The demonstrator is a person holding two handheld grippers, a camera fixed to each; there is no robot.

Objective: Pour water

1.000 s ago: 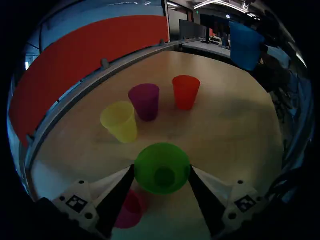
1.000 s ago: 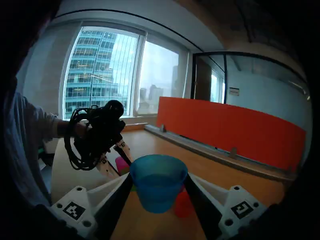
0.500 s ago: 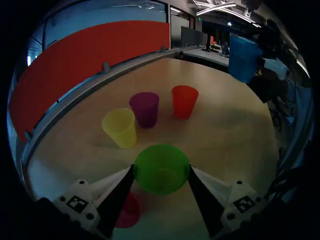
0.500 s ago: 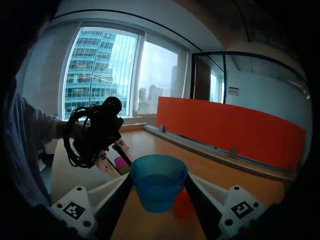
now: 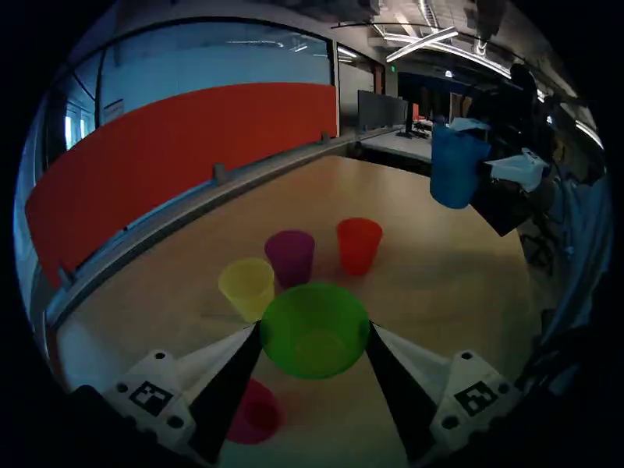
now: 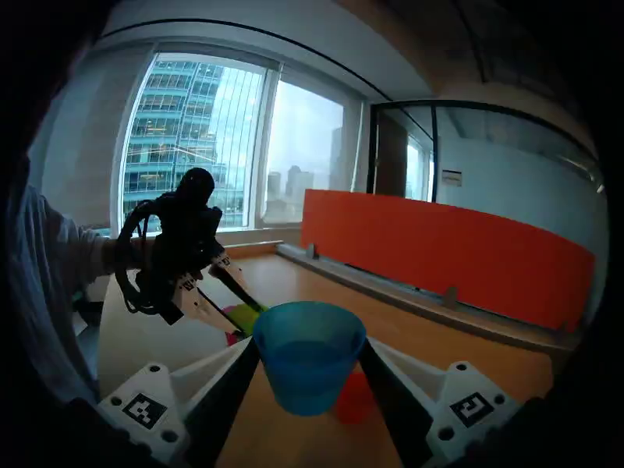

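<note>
Left gripper [image 5: 312, 329] pinches green cup [image 5: 314, 355]; right gripper [image 6: 310, 349] pinches blue cup [image 6: 310, 382], probably water inside; pink cup [image 5: 264, 413] half-hidden.

Cup layout on table [image 5: 452, 273], left gripper view.
From held cup [image 5: 314, 330]: first cup [image 5: 246, 287] at 10 o'clock, second cup [image 5: 289, 256] at 11, third cup [image 5: 359, 244] at 1, all behind; fourth cup [image 5: 253, 411] at 7, nearer.

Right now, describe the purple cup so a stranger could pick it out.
Start at the long orange partition edging the wooden table. Near it three cups stand in a loose row. The purple cup is the middle one, darker than the yellow cup and red cup flanking it.
</note>
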